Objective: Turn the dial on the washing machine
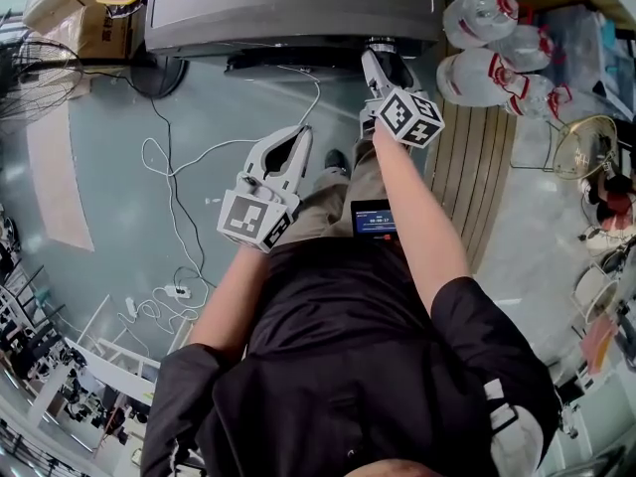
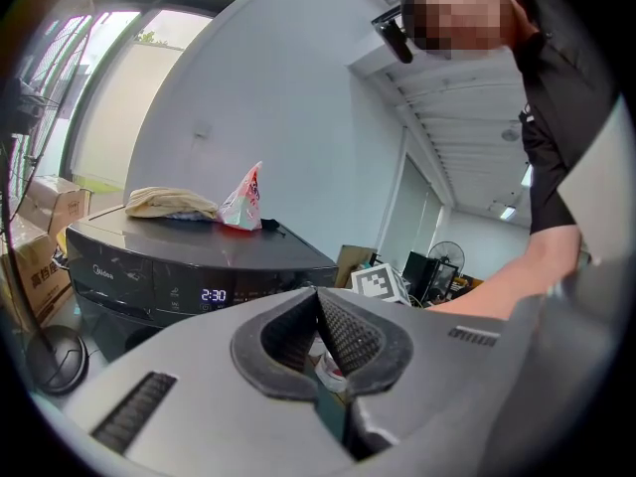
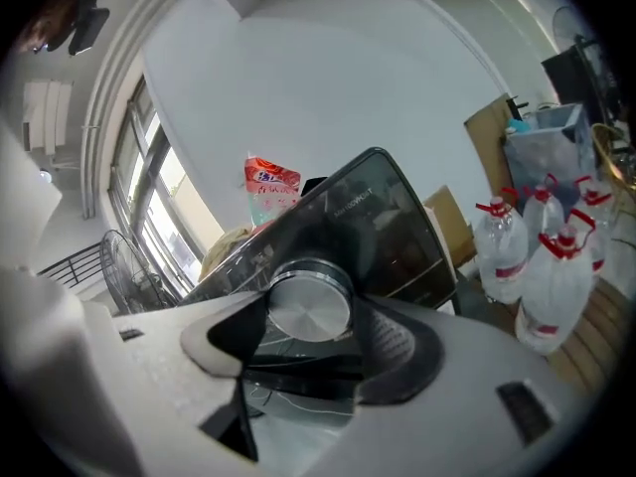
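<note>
The washing machine (image 1: 288,13) stands dark and glossy against the wall, and everything here sits in relation to it. Its dial (image 3: 310,306), a brushed-metal knob, is on the front control panel towards the machine's right end. The right gripper (image 1: 383,60) reaches straight in to that panel, its jaws set fairly wide and clamped on the dial, one pad on each side of the rim. The left gripper (image 1: 296,137) hangs in front of the machine, well back from the panel and off towards its middle, with its jaws brought together at the tips and nothing between them. A lit display (image 2: 215,294) on the machine's front reads 2:30. On the lid lie a red-and-white bag (image 2: 243,199) and, just beside it, a crumpled beige cloth (image 2: 169,203). Off the machine's right side stands a cluster of big clear water bottles (image 1: 492,58) with red caps. A white cable (image 1: 169,167) trails over the floor in front of the machine.
</note>
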`<state>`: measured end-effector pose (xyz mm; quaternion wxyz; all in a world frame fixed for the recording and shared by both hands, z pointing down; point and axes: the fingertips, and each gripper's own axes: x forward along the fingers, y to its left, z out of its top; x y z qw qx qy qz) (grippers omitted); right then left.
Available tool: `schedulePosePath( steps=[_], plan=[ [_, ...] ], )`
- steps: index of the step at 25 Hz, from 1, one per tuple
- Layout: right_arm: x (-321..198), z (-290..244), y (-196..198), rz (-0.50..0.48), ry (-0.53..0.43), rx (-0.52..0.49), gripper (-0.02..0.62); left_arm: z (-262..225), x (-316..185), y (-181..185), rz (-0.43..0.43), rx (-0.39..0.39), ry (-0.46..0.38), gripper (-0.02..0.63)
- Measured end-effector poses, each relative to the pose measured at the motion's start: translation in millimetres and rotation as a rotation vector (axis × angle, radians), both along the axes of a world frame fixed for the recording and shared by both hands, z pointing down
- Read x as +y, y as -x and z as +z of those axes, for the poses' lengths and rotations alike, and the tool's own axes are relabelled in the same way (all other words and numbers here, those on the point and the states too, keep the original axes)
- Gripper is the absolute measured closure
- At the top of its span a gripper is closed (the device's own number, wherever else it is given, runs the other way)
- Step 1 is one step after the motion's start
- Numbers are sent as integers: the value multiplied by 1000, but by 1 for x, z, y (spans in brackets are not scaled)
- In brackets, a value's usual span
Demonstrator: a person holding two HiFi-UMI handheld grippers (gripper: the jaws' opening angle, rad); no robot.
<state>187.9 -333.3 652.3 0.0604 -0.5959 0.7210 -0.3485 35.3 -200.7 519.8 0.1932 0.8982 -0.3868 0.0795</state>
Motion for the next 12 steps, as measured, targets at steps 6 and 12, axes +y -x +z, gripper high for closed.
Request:
schedulePosePath(
  steps=[6,12],
  plan=[
    [11,-15,-3,-21,8,6,322,-6,-1,2,-15,37,-26,611],
    [43,-96,-6,-129,-176,70,324,-37,-8,16,-54,100,-88,611]
  ],
)
